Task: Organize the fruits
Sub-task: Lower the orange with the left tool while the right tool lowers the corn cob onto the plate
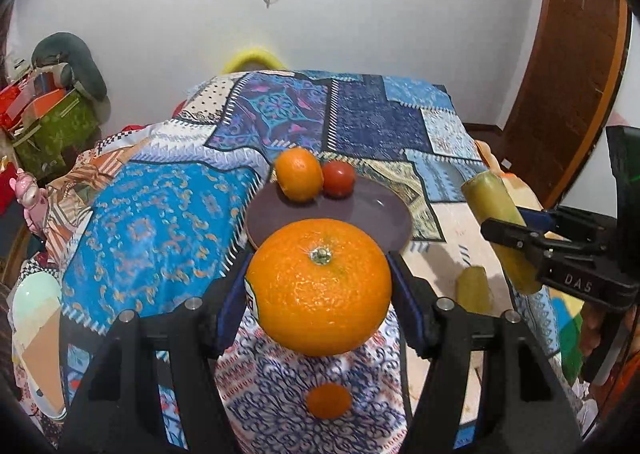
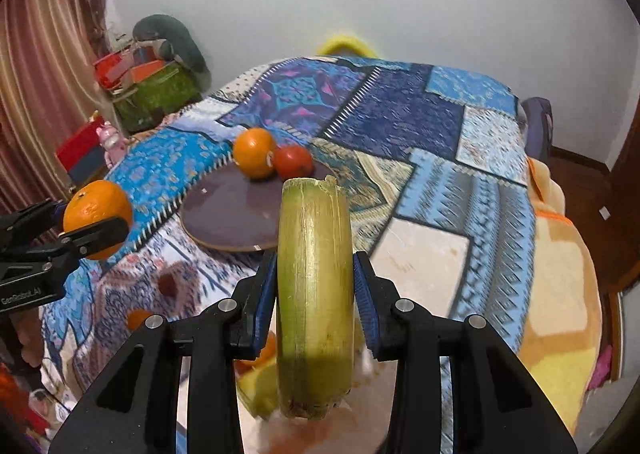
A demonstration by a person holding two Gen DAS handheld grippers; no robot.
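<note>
- My left hand-held gripper (image 1: 318, 286), low centre of its view, clamps a large orange (image 1: 318, 286) across its sides; firm, round, probably prone to rolling.
- My right hand-held gripper (image 2: 315, 286) pinches a stiff green stalk piece (image 2: 315, 286) mid-length.
- Beyond, mid-frame on the bed's quilt (image 1: 160, 221), a purple plate (image 1: 372, 213) holds a smaller orange (image 1: 299, 173) and tomato (image 1: 338, 178), likely softer.
</note>
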